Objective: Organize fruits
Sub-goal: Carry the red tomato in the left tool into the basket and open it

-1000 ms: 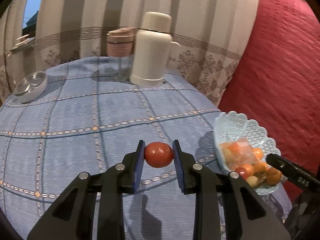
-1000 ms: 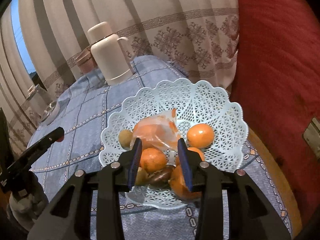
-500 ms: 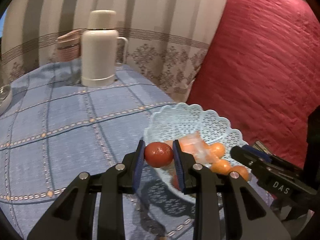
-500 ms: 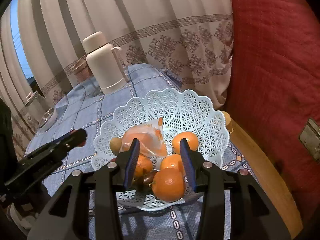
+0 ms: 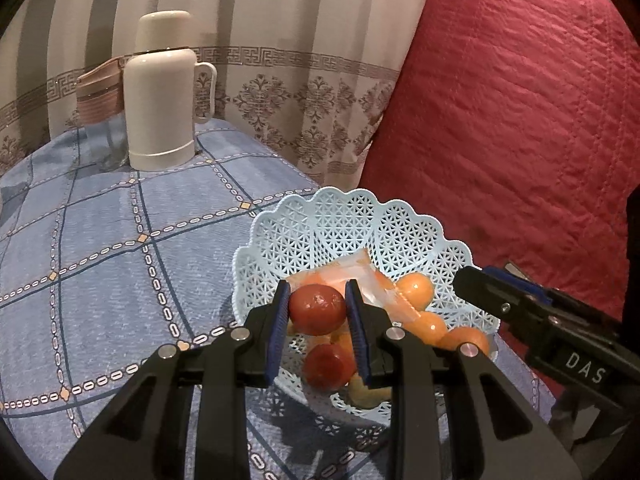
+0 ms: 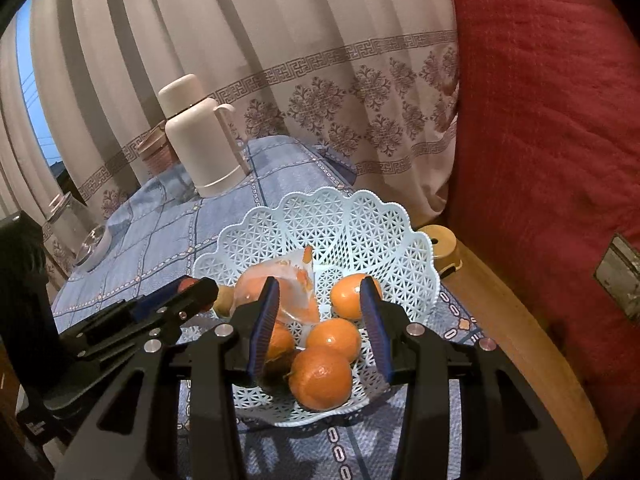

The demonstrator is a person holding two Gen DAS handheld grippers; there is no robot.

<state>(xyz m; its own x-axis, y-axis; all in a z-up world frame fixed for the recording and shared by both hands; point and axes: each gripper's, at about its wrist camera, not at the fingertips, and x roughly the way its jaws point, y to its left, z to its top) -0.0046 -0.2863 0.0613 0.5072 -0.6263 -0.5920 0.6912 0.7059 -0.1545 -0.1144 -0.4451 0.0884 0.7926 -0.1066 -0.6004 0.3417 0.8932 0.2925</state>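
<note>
I hold a glossy red tomato (image 5: 317,309) between my left fingers (image 5: 280,316), raised over the near-left part of the pale blue lattice basket (image 5: 348,220). The basket, scallop-rimmed and shallow, sits at the right edge of the blue checked tablecloth. Inside it lie several oranges (image 6: 320,376), clustered toward the near side, a crumpled clear plastic bag (image 6: 288,280) holding more orange fruit at the middle, another red tomato (image 5: 328,366) low at the front, and a small brownish fruit (image 6: 223,298) against the left wall.
</note>
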